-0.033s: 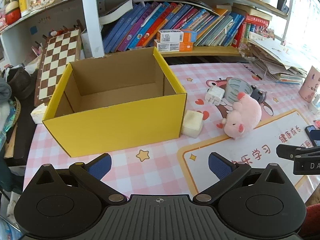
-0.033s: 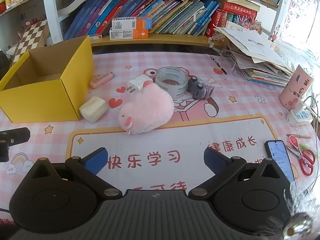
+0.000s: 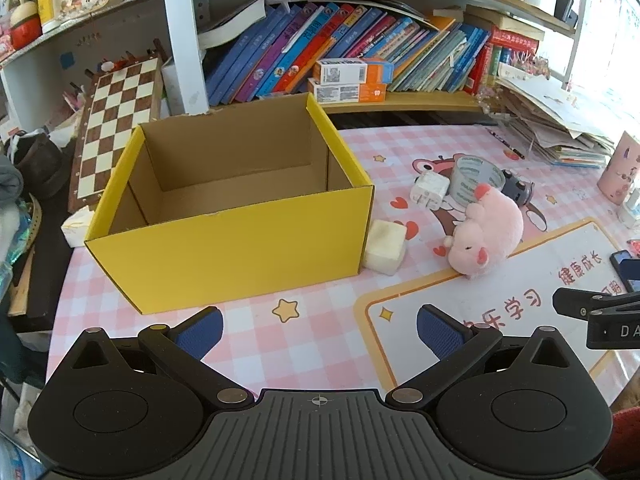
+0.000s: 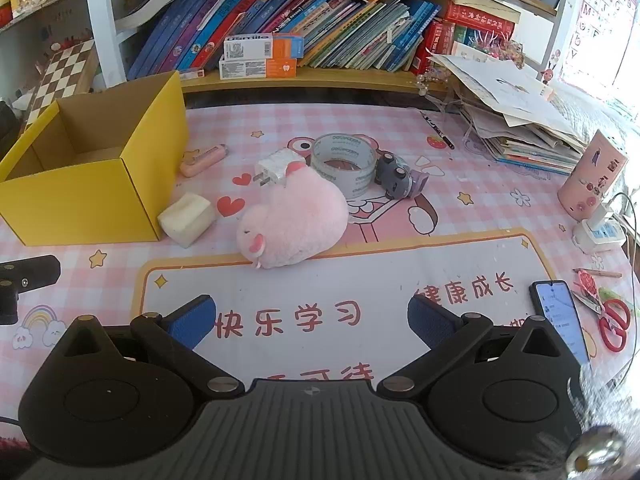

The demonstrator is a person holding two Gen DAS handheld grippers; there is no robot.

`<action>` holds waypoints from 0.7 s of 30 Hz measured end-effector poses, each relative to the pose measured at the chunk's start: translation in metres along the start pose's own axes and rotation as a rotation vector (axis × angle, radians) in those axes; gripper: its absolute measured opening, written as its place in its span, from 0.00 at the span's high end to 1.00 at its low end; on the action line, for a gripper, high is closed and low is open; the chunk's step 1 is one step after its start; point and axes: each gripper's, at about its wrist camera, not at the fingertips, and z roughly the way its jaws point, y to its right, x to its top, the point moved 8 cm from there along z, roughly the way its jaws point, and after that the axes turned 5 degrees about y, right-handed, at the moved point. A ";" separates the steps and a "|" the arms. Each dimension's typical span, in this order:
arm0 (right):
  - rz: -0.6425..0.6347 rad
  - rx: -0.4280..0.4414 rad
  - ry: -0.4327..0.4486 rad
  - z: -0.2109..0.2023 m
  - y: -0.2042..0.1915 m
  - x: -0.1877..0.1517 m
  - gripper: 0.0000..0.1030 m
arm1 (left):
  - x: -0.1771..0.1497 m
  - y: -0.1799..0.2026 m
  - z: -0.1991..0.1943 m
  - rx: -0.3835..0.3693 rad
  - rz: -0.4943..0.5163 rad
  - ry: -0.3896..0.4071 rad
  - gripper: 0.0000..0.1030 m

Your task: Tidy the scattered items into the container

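Pink-checked desk (image 4: 460,216): both grippers, left (image 3: 318,326) and right (image 4: 310,318), gape empty; the right should straddle plush pig (image 4: 294,222) squarely before lifting toward yellow box (image 4: 92,184).

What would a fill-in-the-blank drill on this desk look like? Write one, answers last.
1. The open yellow cardboard box holds ____ items.
2. The cream foam block sits beside the box's ____ corner.
3. The pink plush pig lies in front of the clear ____ roll.
4. Both the left gripper and right gripper are ____.

Answers: no; front right; tape; open
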 end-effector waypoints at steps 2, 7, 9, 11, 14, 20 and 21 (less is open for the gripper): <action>0.000 0.000 -0.001 -0.001 0.000 0.001 0.00 | 0.000 -0.001 0.000 0.003 -0.001 -0.002 0.00; 0.001 -0.001 -0.003 0.001 -0.001 0.001 0.00 | 0.001 -0.003 0.000 0.012 -0.004 -0.008 0.00; -0.004 -0.001 -0.010 0.002 0.000 0.000 0.00 | -0.001 -0.001 0.002 0.013 -0.005 -0.005 0.00; -0.004 -0.001 -0.011 0.003 -0.001 0.000 0.00 | 0.001 -0.003 0.002 0.002 -0.002 -0.015 0.00; -0.004 0.000 -0.014 0.004 -0.001 0.000 0.00 | 0.000 -0.002 0.002 -0.002 0.000 -0.018 0.00; -0.005 0.002 -0.029 0.009 -0.002 -0.003 0.00 | -0.002 0.000 0.006 -0.006 0.006 -0.031 0.00; -0.006 0.002 -0.032 0.009 -0.003 -0.003 0.00 | -0.003 0.000 0.006 -0.006 0.007 -0.033 0.00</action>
